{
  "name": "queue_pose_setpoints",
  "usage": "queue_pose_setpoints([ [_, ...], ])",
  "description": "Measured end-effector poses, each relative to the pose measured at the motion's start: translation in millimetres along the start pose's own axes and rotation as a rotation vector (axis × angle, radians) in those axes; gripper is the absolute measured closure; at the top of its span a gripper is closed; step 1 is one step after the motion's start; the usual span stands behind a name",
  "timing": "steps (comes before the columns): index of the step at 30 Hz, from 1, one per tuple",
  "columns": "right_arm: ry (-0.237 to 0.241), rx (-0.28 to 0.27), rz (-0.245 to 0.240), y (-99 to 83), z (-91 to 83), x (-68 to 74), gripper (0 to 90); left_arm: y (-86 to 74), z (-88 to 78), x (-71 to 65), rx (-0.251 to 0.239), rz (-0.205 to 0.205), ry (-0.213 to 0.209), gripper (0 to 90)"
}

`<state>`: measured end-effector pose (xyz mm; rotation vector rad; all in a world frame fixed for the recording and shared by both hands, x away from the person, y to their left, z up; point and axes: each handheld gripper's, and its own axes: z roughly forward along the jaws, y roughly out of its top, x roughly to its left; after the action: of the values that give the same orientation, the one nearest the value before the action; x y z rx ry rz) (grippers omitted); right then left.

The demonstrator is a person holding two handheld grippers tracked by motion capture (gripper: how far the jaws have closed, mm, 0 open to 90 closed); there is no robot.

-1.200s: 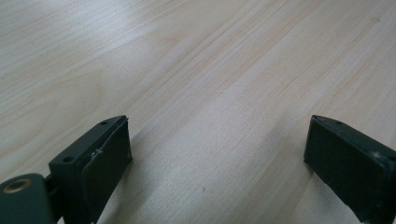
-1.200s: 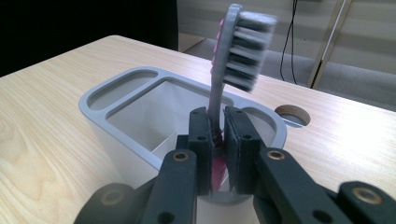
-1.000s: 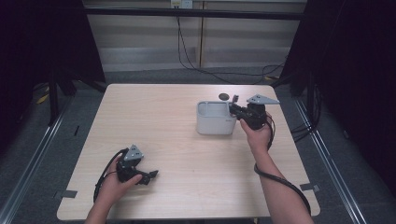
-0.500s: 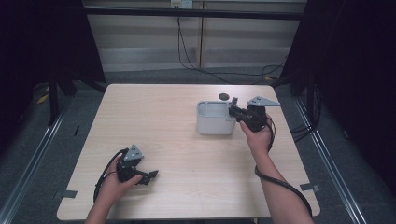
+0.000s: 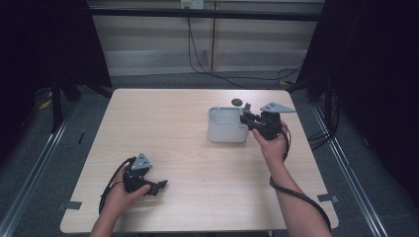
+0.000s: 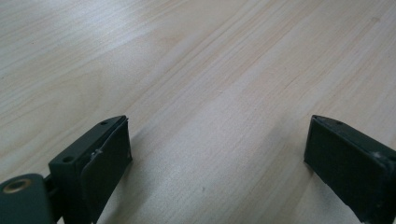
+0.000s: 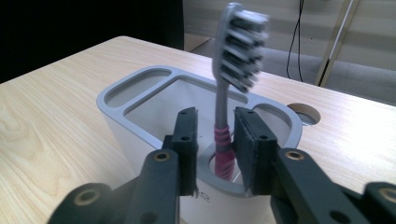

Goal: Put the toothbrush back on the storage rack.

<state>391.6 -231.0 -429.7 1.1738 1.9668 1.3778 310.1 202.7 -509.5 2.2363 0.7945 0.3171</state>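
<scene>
My right tongs (image 7: 214, 140) stand spread around the toothbrush (image 7: 229, 107), touching neither side. It looks light, stiff and slick, so I'd pinch its pink grip (image 7: 223, 149) just above the holder (image 7: 140, 100). My left tongs (image 6: 217, 158) are spread wide over bare table (image 6: 196, 70).

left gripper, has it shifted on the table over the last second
No. The left gripper sits at the same spot near the table's front-left corner as before.

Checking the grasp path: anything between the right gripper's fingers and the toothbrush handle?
Nothing visible. The grey-and-pink toothbrush stands in a round slot of the grey plastic holder, already between the right gripper fingers, with small gaps either side; only the holder's rim sits just below.
</scene>
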Motion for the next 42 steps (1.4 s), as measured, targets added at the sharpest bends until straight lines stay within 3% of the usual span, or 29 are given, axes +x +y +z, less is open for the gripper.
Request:
queue_pose_setpoints([
  [20, -0.051, 0.008, 0.027, 0.5, 0.7, -4.7, 39.7, 0.0, 0.0, 0.0, 0.0, -0.001, 0.0, 6.8],
  [32, -0.052, 0.035, 0.043, 2.5, -3.4, -11.5, 22.2, 0.0, 0.1, 0.1, -0.001, -0.002, 0.0, 6.8],
  [42, -0.042, 0.044, 0.053, 3.3, -8.5, -12.4, 18.7, 0.0, 0.1, -0.3, -0.001, -0.005, 0.001, 6.7],
])
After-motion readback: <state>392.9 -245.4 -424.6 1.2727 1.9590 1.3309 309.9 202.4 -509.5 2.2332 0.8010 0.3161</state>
